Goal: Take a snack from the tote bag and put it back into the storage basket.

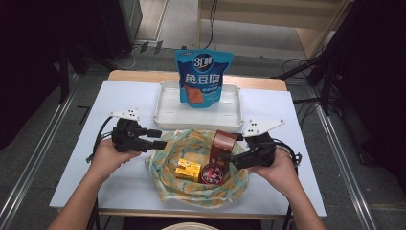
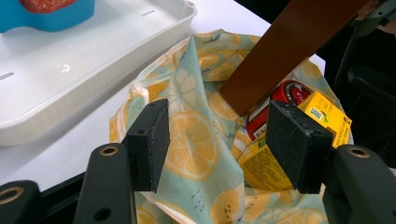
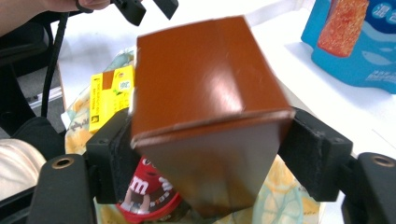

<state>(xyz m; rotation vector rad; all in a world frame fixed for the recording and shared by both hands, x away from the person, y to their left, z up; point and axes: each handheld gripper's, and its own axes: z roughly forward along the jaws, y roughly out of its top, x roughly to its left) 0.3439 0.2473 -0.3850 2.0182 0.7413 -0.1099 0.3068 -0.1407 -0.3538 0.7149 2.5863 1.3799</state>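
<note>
The right gripper (image 3: pixel 205 158) clamps the brown box (image 3: pixel 205 98) above the lemon-print cloth bag (image 1: pixel 198 165). The box looks light, stiff and glossy, probably slippery; its flat sides suit gripping. The left gripper (image 2: pixel 224 144), jaws apart, straddles the bag's rim.

White counter with a tray and a cloth bag

The white-topped counter (image 1: pixel 124 177) carries a white rectangular plastic tray (image 1: pixel 165 112) at its far middle; just in front of the tray, nearly touching it, lies a lemon-printed pale green cloth bag (image 1: pixel 167 184).
</note>
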